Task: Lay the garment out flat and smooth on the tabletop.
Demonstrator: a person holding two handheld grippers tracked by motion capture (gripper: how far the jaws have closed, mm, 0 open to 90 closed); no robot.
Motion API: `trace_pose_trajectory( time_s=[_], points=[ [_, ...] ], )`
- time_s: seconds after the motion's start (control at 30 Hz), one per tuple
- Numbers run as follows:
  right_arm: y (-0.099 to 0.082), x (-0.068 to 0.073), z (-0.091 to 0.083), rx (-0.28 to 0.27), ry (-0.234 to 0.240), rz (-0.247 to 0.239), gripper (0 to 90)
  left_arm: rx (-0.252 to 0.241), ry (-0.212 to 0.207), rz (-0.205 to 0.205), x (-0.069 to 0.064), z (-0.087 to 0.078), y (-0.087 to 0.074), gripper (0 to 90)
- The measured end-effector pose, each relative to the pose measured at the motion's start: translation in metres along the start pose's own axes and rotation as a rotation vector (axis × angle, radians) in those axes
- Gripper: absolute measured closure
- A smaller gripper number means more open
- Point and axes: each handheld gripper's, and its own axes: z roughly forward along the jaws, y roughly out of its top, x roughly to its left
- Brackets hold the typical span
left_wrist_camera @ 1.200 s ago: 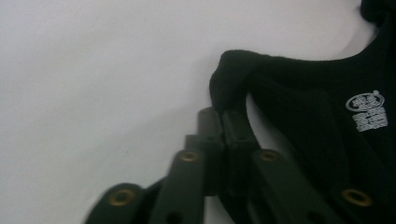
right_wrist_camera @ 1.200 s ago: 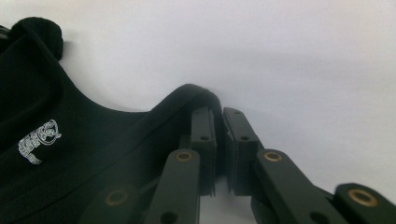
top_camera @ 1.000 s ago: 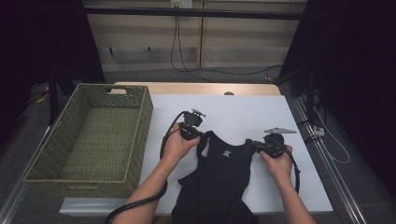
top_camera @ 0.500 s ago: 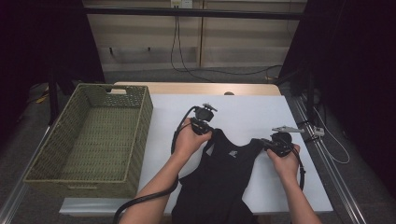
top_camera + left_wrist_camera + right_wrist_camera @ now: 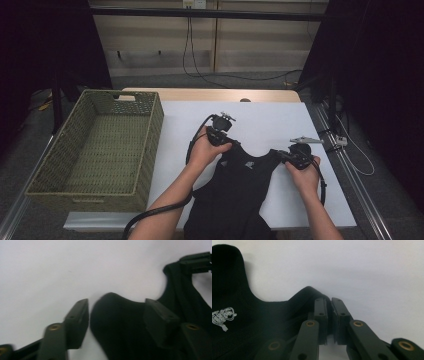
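The black vest [image 5: 235, 195] is spread on the white table [image 5: 265, 120] — the right gripper [image 5: 329, 305] is clamped on one strap, while the left gripper [image 5: 116, 315] has just been opened, its strap released between the jaws; withdrawal is judged next

Black tank top [image 5: 235, 192] flat on white table [image 5: 265, 120]; green basket [image 5: 100, 145] at left
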Motion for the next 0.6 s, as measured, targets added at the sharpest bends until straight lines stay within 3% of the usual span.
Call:
trace_pose_trajectory(
  time_s=[0.13, 0.23, 0.33, 0.4, 0.47, 0.6],
  points=[
    [0.000, 0.000, 0.000, -0.001, 0.000, -0.001, 83.7, 0.003, 0.048, 0.021, 0.019, -0.002, -0.006, 37.5],
    [0.000, 0.000, 0.001, -0.001, 0.000, -0.005, 83.7, 0.018, 0.035, 0.042, 0.027, 0.006, -0.013, 42.6],
    [0.000, 0.000, 0.002, -0.003, -0.004, -0.004, 83.7, 0.026, 0.030, 0.080, 0.024, 0.016, -0.017, 39.8],
    [0.000, 0.001, 0.002, -0.003, -0.005, -0.006, 83.7, 0.010, -0.007, 0.095, 0.019, 0.025, -0.018, 37.9],
    [0.000, 0.001, 0.002, -0.004, -0.006, -0.005, 83.7, 0.025, -0.024, 0.115, 0.013, 0.031, -0.019, 39.7],
    [0.000, 0.002, 0.002, -0.004, -0.012, -0.009, 83.8, 0.007, 0.001, 0.150, 0.001, 0.039, -0.019, 45.8]
  ],
)
